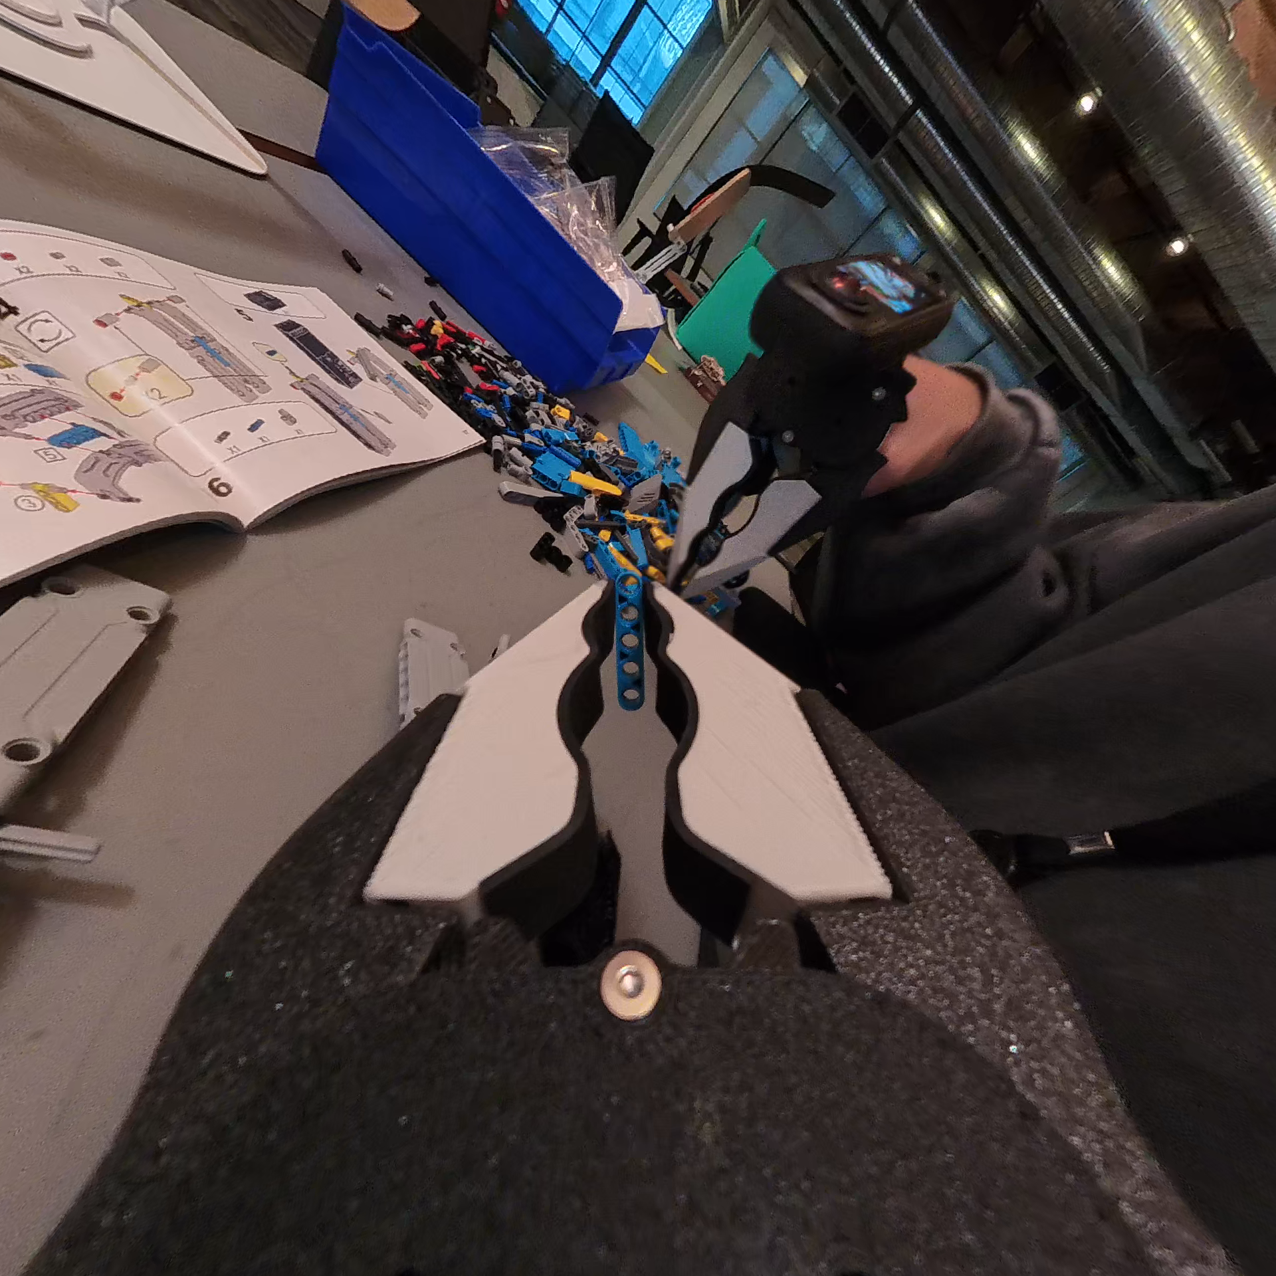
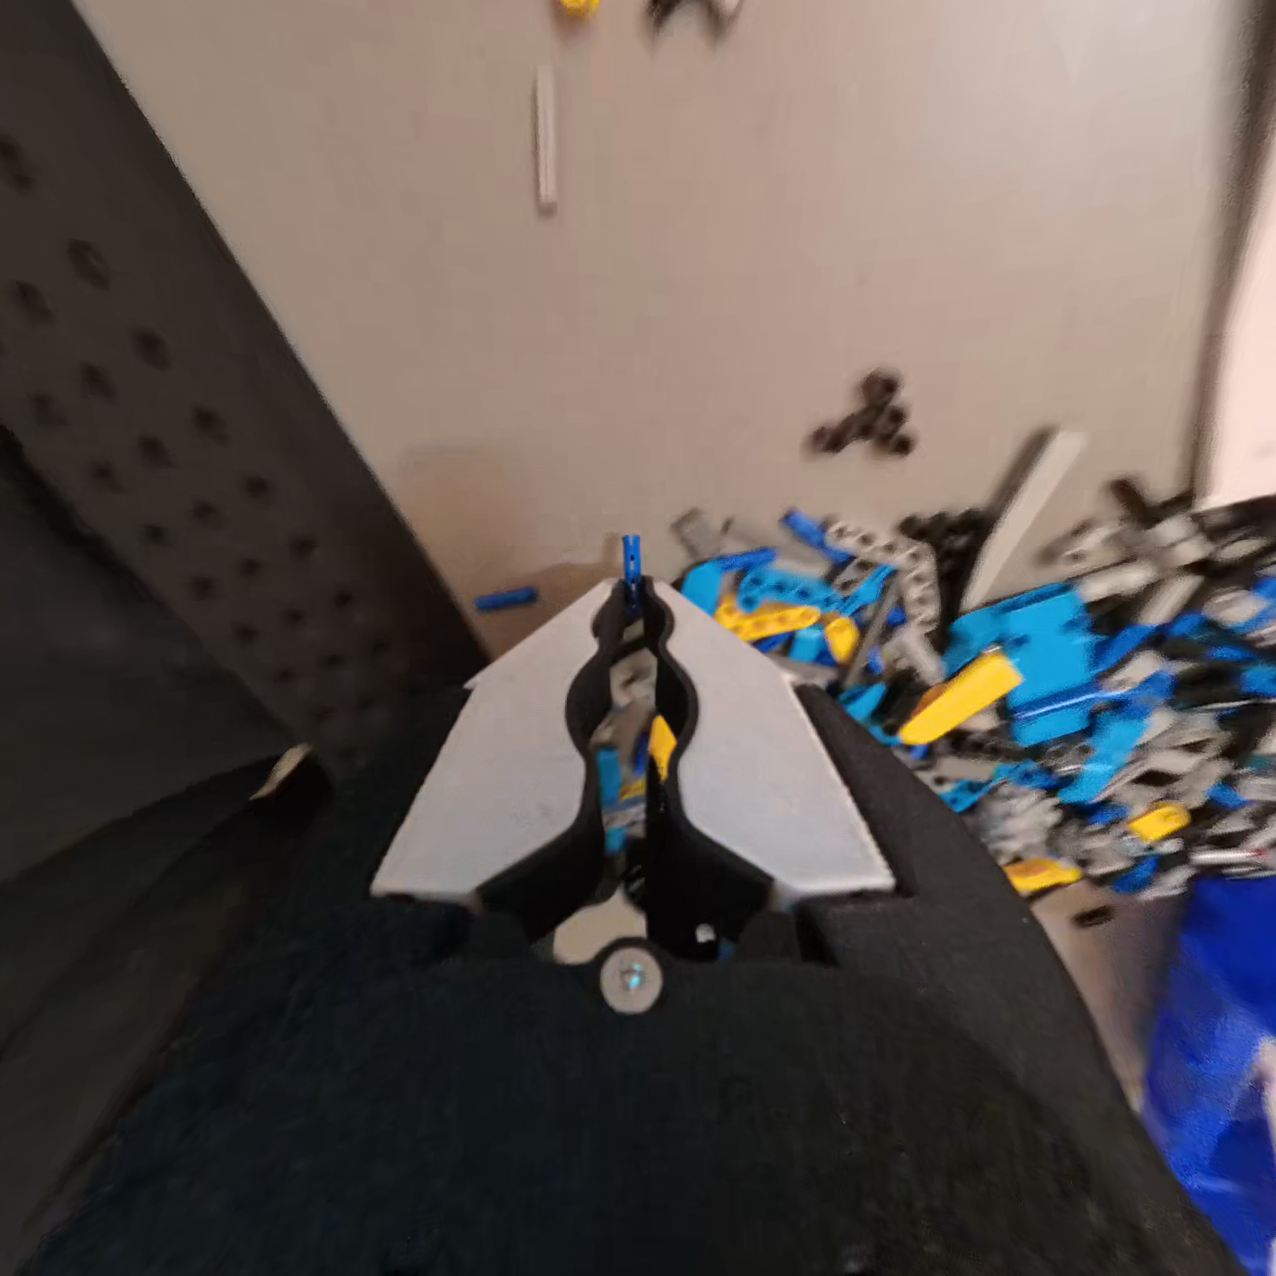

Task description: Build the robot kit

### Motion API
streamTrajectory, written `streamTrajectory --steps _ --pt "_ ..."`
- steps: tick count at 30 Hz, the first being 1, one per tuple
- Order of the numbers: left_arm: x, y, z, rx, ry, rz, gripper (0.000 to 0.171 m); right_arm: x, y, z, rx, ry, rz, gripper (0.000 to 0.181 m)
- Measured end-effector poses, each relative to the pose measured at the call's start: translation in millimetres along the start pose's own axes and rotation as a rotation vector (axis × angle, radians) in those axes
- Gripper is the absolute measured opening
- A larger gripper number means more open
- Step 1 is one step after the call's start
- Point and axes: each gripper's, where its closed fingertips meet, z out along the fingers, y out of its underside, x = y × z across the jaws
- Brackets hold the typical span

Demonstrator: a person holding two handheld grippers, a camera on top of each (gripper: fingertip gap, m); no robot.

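The left gripper [image 1: 630, 587] is pinching a light-blue holed beam [image 1: 630, 649] at its upper end, jaws closed on it at centre frame, the beam hanging back between the fingers above the grey table [image 1: 311, 656]. Just beyond, at centre right, the right gripper [image 1: 680, 576] is dipping its tips into the brick pile [image 1: 552, 442]. An open instruction booklet [image 1: 207, 387] is lying at left, a blue bin [image 1: 449, 193] at upper centre, and grey panels [image 1: 62, 663] at the left edge.

In the right wrist view, the right gripper [image 2: 632, 587] is clamping a small dark-blue pin [image 2: 630, 563], which is sticking out past the tips at centre frame. The pile [image 2: 1036, 677] is spreading, blurred, across the right side; another blue pin [image 2: 506, 598] is lying just left of the tips.
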Motion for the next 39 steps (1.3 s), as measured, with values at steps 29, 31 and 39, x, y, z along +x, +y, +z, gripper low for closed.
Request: streamTrajectory --steps 29,31,39 --pt "3 7 -9 0.001 0.017 -0.035 0.006 -20 5 20 -0.585 0.029 0.43 0.003" --pt "4 6 -10 0.005 0.027 -0.044 0.006 -21 6 20 -0.591 0.027 0.433 0.003" --pt "6 7 -9 0.003 0.031 -0.041 0.006 -24 7 20 -0.576 0.017 0.436 0.003"
